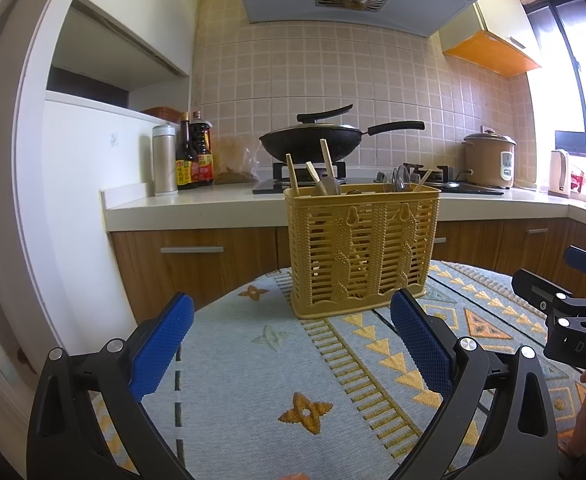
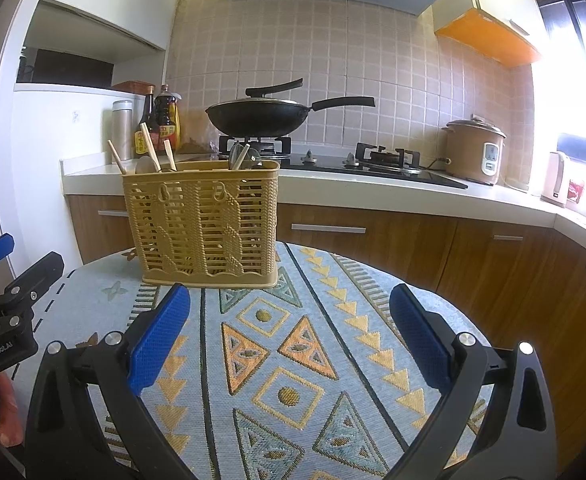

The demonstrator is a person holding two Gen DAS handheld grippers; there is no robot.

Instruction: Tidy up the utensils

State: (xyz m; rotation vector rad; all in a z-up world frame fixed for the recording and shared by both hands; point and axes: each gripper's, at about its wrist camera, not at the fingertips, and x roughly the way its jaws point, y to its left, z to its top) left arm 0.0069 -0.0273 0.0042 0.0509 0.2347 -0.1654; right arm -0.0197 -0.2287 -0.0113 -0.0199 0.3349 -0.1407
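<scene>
A yellow slatted plastic utensil basket (image 1: 359, 256) (image 2: 201, 224) stands upright at the far side of a round table with a patterned blue cloth (image 1: 253, 380) (image 2: 293, 340). Wooden chopsticks (image 1: 291, 174) (image 2: 149, 145), wooden spoons and metal spoons (image 1: 401, 178) (image 2: 245, 156) stick out of its top. My left gripper (image 1: 293, 344) is open, just short of the basket, with nothing between its blue pads. My right gripper (image 2: 291, 340) is open too, over bare cloth to the basket's right. Each gripper shows at the edge of the other's view.
Behind the table runs a kitchen counter (image 1: 197, 202) with a black wok (image 1: 313, 140) on a gas stove, sauce bottles (image 1: 193, 156), a steel flask, a rice cooker (image 2: 475, 152) and a kettle (image 2: 555, 178). Wooden cabinets stand below, a range hood above.
</scene>
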